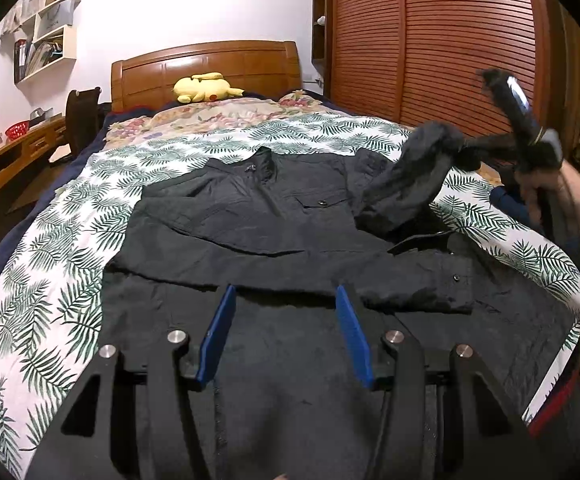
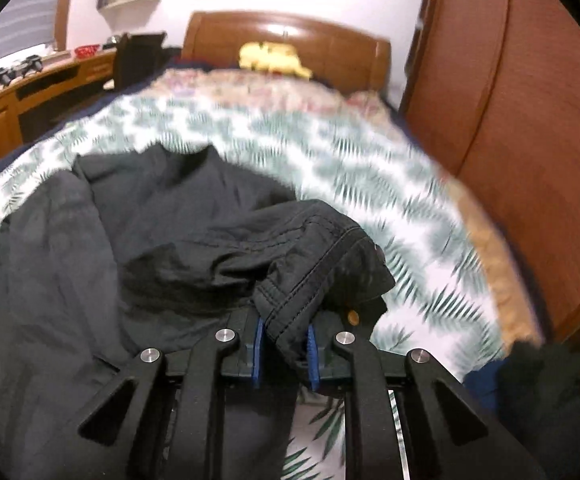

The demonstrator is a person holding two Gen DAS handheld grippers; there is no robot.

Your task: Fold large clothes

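Observation:
A black jacket lies spread front-up on the leaf-print bedspread, collar toward the headboard. My left gripper is open and empty, its blue fingers just above the jacket's lower front. My right gripper is shut on the cuff of the jacket's sleeve. In the left wrist view the right gripper holds that sleeve lifted above the jacket's right side. The right wrist view is blurred by motion.
A yellow plush toy lies by the wooden headboard. A wooden slatted wardrobe stands close along the bed's right side. A desk and chair stand at the left. A dark blue item lies at the bed's right edge.

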